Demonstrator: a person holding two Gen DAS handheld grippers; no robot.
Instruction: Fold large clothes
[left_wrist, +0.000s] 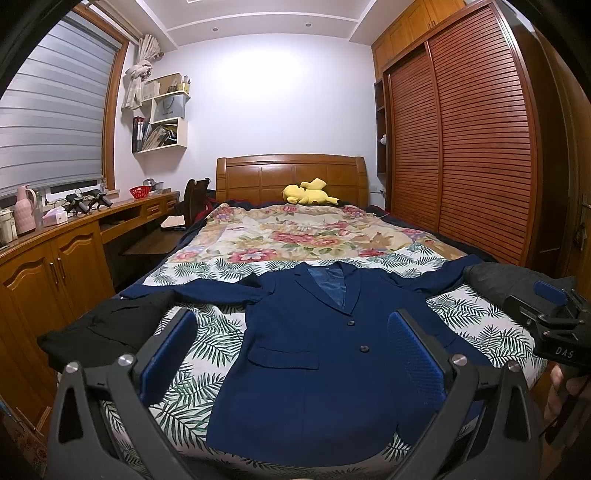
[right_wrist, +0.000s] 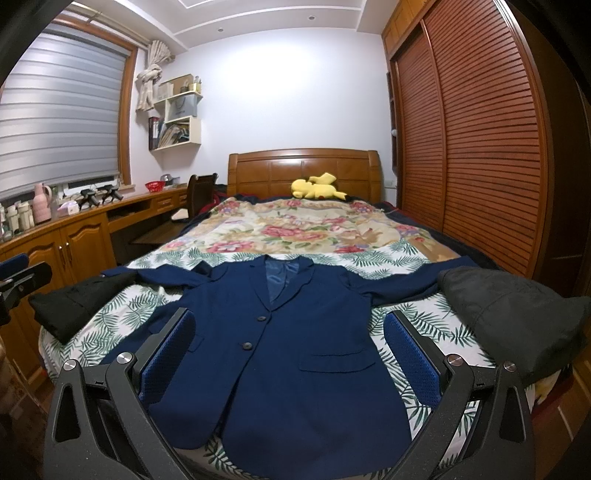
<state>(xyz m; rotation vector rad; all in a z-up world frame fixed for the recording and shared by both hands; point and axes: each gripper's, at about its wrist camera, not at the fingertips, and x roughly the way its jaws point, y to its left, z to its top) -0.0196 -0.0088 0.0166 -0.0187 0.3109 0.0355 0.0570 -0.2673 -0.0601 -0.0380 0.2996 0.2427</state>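
A navy blue suit jacket (left_wrist: 314, 354) (right_wrist: 295, 350) lies flat and face up on the leaf-print sheet at the foot of the bed, buttoned, both sleeves spread sideways. My left gripper (left_wrist: 291, 321) hovers open above the jacket's lower front, blue pads wide apart and empty. My right gripper (right_wrist: 290, 319) is likewise open over the jacket's lower half, holding nothing. In the left wrist view the right gripper (left_wrist: 554, 314) shows at the right edge with a hand below it. The left gripper's tip (right_wrist: 18, 273) shows at the left edge of the right wrist view.
A black garment (left_wrist: 107, 328) (right_wrist: 70, 302) lies over the left sleeve end, a dark grey one (left_wrist: 502, 280) (right_wrist: 509, 314) over the right. A yellow plush toy (left_wrist: 308, 194) sits by the headboard. A wooden desk and cabinets (left_wrist: 55, 266) line the left, a louvred wardrobe (left_wrist: 461, 147) the right.
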